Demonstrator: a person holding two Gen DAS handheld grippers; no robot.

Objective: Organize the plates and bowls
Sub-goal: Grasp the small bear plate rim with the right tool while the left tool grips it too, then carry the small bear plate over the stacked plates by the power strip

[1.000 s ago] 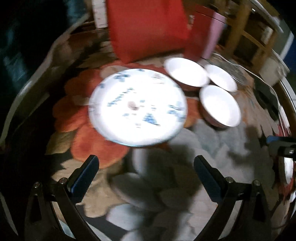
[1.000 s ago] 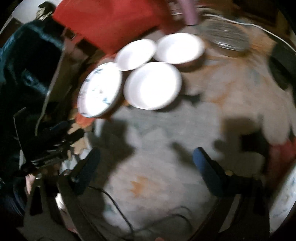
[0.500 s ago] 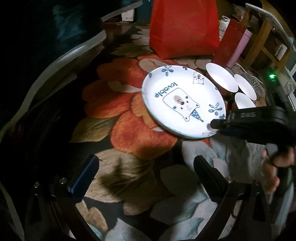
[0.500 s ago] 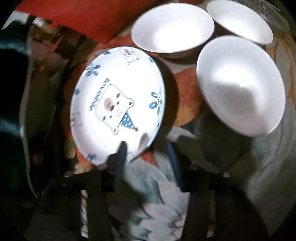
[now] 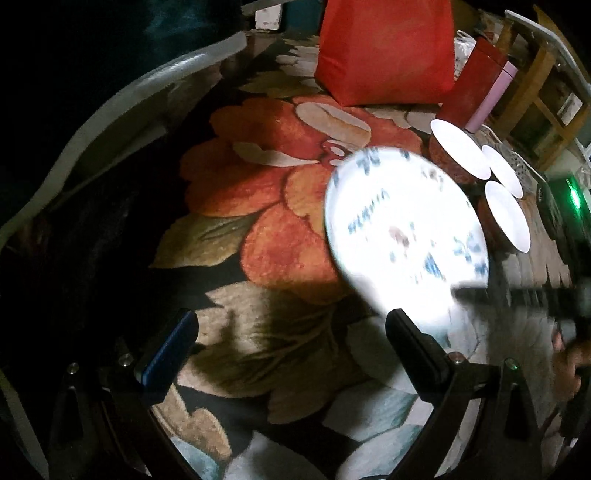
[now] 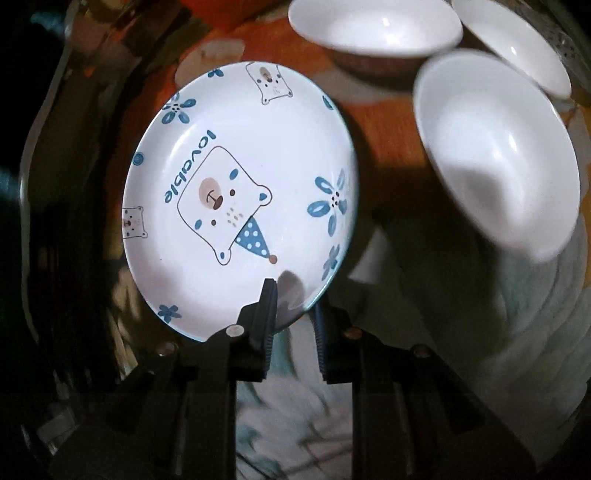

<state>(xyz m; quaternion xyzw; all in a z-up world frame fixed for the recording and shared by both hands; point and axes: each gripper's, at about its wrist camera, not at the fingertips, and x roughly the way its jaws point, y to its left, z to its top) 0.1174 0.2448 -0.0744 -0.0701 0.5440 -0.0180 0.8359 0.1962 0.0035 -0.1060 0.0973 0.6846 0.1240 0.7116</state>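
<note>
My right gripper (image 6: 291,317) is clenched on the near rim of the bear plate (image 6: 240,199), 1 finger over the rim and 1 under it, low in the centre of the right wrist view. The plate fills the left half of that frame, tilted up away from me, and it looks lifted clear of the flowered cloth (image 5: 280,229). In the left wrist view the same plate (image 5: 406,236) sits right of centre, smeared by motion. My left gripper (image 5: 291,332) is released, its jaws wide apart at the bottom of the frame with nothing between them.

3 white bowls lie to the right of the plate: the nearest bowl (image 6: 495,155) at right centre of the right wrist view, the middle bowl (image 6: 373,33) at top centre, the far bowl (image 6: 517,48) in the upper right corner. A red bag (image 5: 384,51) stands at the top of the left wrist view.

I judge the step to be carrying the plate to its place. The grip is only on 1 edge, so the plate's weight hangs forward of the fingers. I should keep the squeeze firm, level the plate as I go, move slowly, and steer its far rim past the nearest bowl, which is close on the right. My free left gripper could steady the opposite rim if it starts to slip.
</note>
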